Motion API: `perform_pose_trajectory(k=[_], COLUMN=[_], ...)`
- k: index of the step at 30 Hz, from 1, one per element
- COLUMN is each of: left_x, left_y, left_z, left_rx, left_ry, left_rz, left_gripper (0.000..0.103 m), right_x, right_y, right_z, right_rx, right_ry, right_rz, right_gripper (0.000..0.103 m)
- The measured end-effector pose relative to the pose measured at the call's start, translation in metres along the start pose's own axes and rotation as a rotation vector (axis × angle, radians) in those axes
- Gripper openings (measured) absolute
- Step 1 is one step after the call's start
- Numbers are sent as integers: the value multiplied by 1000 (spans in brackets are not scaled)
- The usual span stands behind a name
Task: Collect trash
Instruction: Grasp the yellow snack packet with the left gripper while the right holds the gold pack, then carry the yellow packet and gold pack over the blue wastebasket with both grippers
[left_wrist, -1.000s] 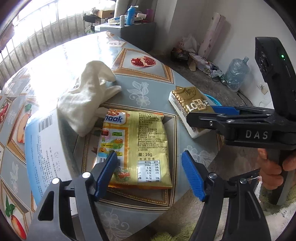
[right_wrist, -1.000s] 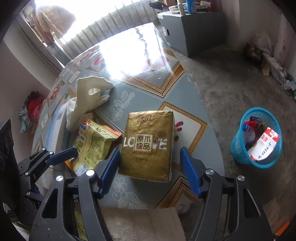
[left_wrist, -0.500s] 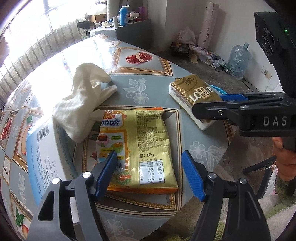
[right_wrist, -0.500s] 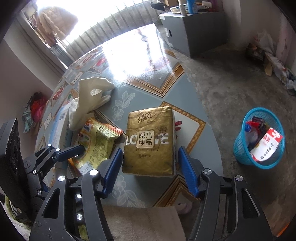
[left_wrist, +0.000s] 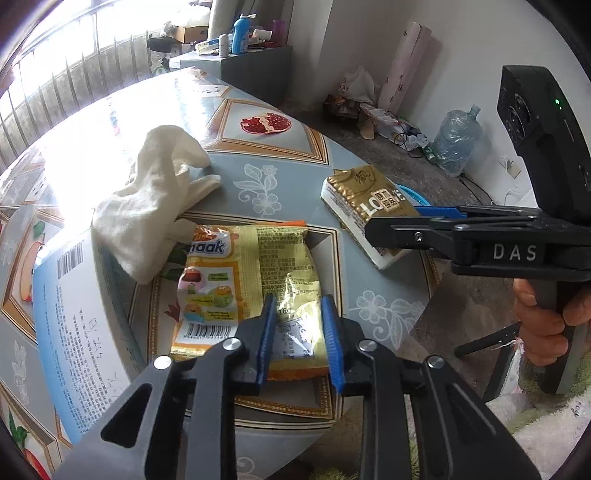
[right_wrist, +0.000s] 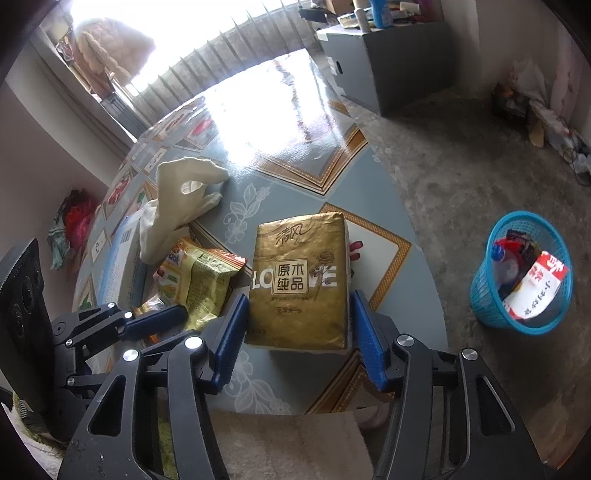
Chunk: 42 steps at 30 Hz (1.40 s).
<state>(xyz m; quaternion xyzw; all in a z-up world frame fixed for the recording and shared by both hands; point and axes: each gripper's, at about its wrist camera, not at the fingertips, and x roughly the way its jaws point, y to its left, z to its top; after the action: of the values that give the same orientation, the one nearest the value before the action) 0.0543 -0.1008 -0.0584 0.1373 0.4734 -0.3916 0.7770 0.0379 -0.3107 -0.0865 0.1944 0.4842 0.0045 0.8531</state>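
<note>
Leftmost on the glossy desk (left_wrist: 280, 173), whose slick cover is printed with fruit panels and white flowers, lies a flat pale-blue printed sheet (left_wrist: 62, 317) with a barcode, its near corner reaching past the desk's rounded rim. Just beside it a limp cream cloth glove (left_wrist: 155, 199) sits crumpled, soft and matte, one end overlapping the top of a crinkled yellow foil snack packet (left_wrist: 236, 280). The left tool (left_wrist: 300, 332) is closing on that packet's near end: its ribbed blue pads flank a puckered fold of foil and appear to pinch it, close to the desk's front edge. To the right, with a strip of bare surface between, a rectangular gold plastic-wrapped tissue pack (right_wrist: 301, 284) lies flat near the desk's right rim. The right tool (right_wrist: 299, 332) straddles the pack's near end with its jaws closing; the blue pads stand just beside the pack's long sides, and whether they press on it yet I cannot tell. A hand (left_wrist: 546, 325) grips that tool's handle. Farther right, well apart on the rough grey concrete floor (right_wrist: 461, 155), stands a round blue latticed plastic basket (right_wrist: 487, 302) already holding wrappers, with open floor between it and the desk.
</note>
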Motion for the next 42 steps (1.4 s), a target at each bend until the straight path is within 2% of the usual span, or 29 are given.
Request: perform_pose_trajectory(k=[1, 8, 18, 28, 42], left_x=[1, 0, -32, -70, -102], left_y=[1, 4, -4, -12, -44], left_z=[0, 0, 4, 17, 72], left_rx=[-8, -43, -42, -26, 50], left_ry=[8, -1, -63, -146, -226], left_rz=[-19, -64, -105, -162, -265], left_gripper=[11, 3, 2, 2, 2], right_x=[0, -2, -16, -47, -93], right_y=[-1, -5, -17, -35, -67], right_z=[0, -2, -5, -5, -20], right_rx=[7, 44, 100, 170, 272], right_ry=[-2, -13, -43, -136, -289], right_rz=[4, 30, 68, 95, 116], right_gripper=[51, 48, 48, 48, 48])
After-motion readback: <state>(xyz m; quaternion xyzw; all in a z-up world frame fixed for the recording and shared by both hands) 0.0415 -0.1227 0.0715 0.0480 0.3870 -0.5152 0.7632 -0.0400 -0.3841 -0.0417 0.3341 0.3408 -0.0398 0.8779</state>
